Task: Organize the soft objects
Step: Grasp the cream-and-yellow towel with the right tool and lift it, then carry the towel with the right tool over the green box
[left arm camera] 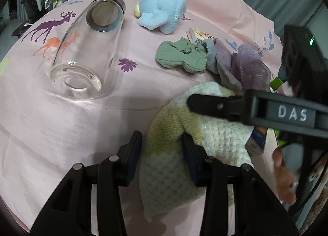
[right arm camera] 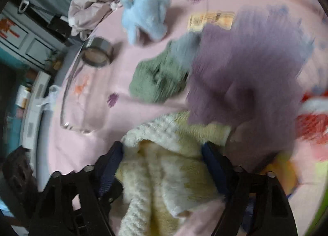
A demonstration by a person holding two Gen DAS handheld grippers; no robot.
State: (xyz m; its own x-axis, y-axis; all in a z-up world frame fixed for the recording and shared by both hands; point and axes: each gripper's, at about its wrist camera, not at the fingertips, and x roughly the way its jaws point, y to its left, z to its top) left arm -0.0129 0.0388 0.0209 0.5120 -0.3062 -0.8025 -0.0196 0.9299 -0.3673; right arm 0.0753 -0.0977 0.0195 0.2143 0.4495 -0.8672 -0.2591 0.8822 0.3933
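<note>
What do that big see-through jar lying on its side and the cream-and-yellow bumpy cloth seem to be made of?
The big clear jar looks like glass, smooth and glossy: bright highlights ring its thick base, and the deer print shows through its wall. The cream-and-yellow cloth looks like soft plush or knitted fabric, matte, with a raised bobble texture; the exact fibre cannot be told.

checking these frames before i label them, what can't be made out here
- Right wrist view: motion blur smears the purple cloth; its folds and edges cannot be read.
- Right wrist view: the red and white thing is blurred and cut by the right edge; unidentifiable.
- Left wrist view: the small printed box is partly behind the green cloth; print too small.
- Left wrist view: the right gripper covers part of the yellow-white towel.
</note>
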